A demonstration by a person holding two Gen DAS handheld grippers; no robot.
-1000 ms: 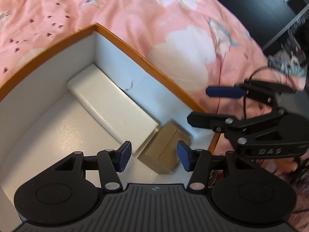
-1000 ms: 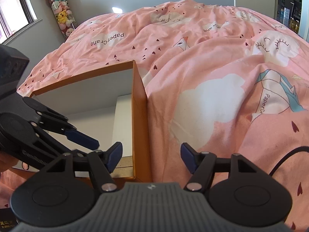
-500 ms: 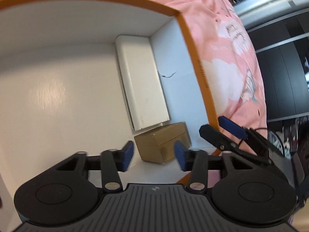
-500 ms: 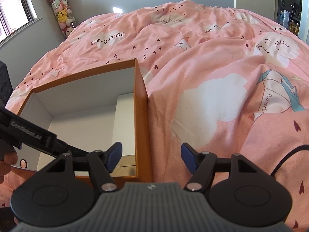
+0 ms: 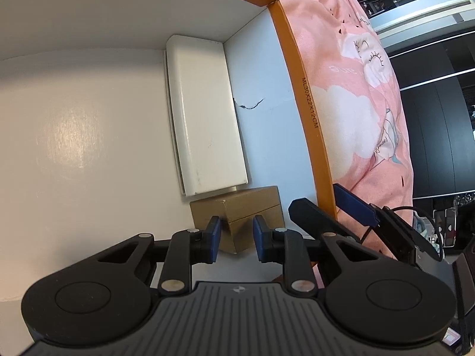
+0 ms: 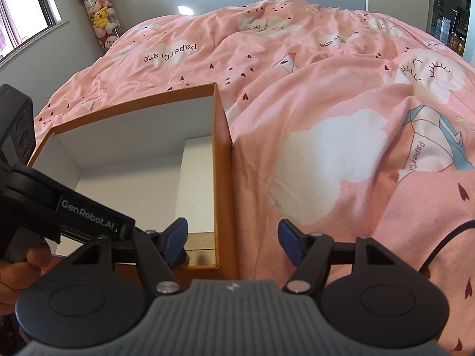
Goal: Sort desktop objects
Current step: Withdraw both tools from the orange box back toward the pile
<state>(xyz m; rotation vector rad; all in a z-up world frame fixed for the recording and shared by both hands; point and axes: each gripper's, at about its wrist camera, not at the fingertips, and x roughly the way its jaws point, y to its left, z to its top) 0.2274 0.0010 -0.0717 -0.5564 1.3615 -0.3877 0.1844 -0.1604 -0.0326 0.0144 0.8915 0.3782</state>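
Rolled and lower now, the left gripper has been closing, empty, above the brown box at 6 o'clock of the white case, tidily cornered; right gripper waits wide, empty.

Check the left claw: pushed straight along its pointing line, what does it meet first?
Most likely the small brown cardboard box on the floor of the orange-rimmed white storage box. The left claw frames its near corner, nothing between; depth is unclear.

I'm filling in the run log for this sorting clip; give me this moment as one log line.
left gripper: jaws just closing, empty, above brown box | right gripper: open, empty | brown box beside white case in orange box
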